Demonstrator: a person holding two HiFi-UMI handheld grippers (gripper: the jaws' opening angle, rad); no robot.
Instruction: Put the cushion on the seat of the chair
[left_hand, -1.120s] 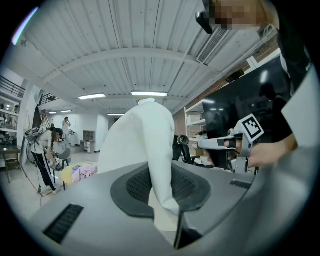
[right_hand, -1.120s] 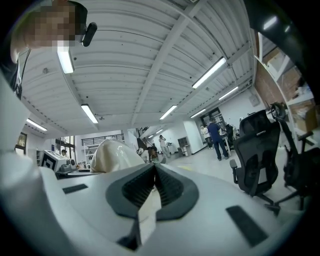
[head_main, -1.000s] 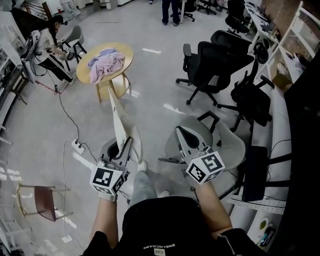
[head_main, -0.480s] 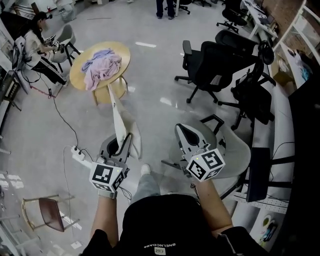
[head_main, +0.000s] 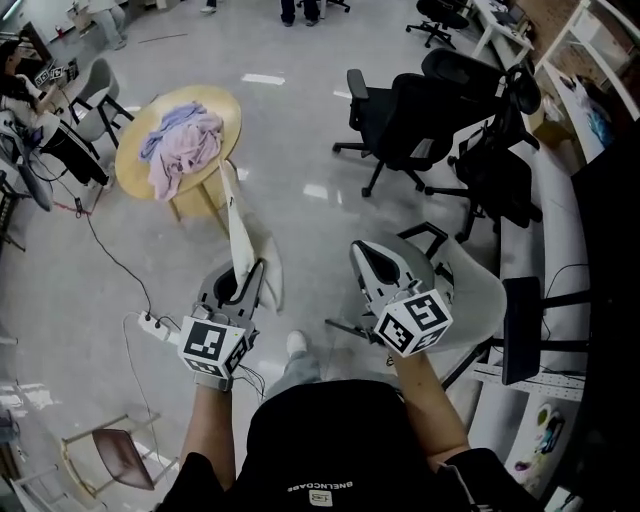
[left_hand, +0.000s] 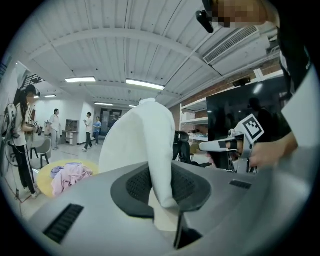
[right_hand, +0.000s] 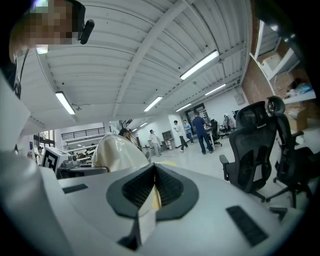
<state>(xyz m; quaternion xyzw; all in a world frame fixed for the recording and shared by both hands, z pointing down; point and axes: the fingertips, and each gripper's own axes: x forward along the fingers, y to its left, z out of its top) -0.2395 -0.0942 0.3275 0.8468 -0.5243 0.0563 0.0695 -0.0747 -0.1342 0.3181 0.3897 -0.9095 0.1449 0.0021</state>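
The cushion's (head_main: 243, 240) lower edge disappears inside the closed left gripper (head_main: 250, 272) at 9 o'clock in the head view. The right gripper (head_main: 362, 252) covers part of the grey chair (head_main: 475, 290) at 3 o'clock. At 12 o'clock, the picture's top edge cuts off the people (head_main: 290, 8), leaving only legs.

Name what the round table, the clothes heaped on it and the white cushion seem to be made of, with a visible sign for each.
The round table looks like light wood or veneer with a smooth finish: its top is an even warm yellow. The clothes are soft fabric: pink and lilac crumpled folds. The cushion seems to be fabric-covered padding, matt white: it bulges and bends softly.
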